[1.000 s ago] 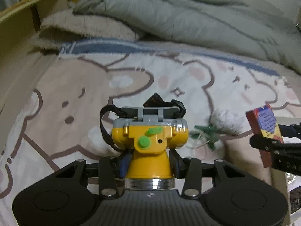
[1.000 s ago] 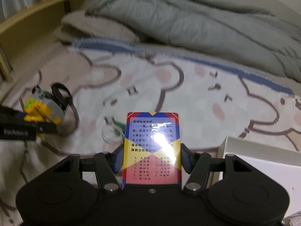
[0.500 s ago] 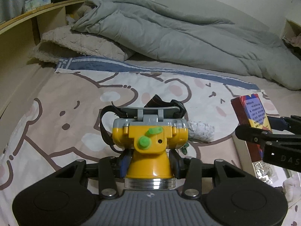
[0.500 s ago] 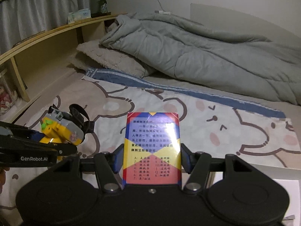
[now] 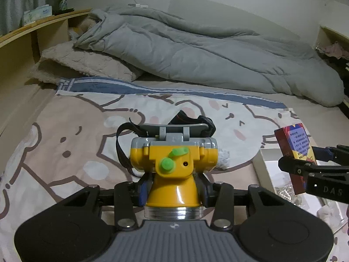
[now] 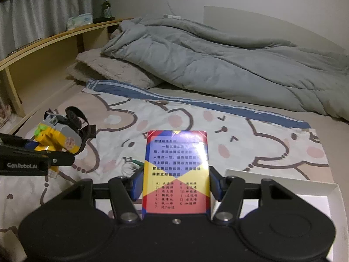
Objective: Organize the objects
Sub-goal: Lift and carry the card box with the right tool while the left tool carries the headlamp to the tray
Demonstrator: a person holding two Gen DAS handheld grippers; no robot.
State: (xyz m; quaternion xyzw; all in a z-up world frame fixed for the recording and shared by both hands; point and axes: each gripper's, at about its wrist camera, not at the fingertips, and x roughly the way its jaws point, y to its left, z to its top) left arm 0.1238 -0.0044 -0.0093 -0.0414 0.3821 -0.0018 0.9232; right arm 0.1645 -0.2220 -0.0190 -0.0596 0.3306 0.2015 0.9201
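Observation:
My left gripper (image 5: 173, 188) is shut on a yellow headlamp (image 5: 173, 166) with green knobs, a grey back and a black strap, held above the bed. My right gripper (image 6: 176, 184) is shut on a red, blue and yellow card box (image 6: 176, 172), held upright. In the left wrist view the card box (image 5: 294, 150) is at the right, above a white box (image 5: 265, 166). In the right wrist view the headlamp (image 6: 57, 136) is at the left and the white box (image 6: 314, 194) at the lower right.
A cartoon-print sheet (image 5: 65, 131) covers the bed. A grey duvet (image 5: 196, 59) and a beige pillow (image 5: 82, 65) lie at the far end. A wooden shelf (image 6: 43, 52) runs along the left. A white fluffy thing (image 5: 223, 158) and a small green item (image 6: 137, 163) lie on the sheet.
Both grippers have risen and tilted up with their loads; the sheet looks farther below. The card box now sits over the white box's edge.

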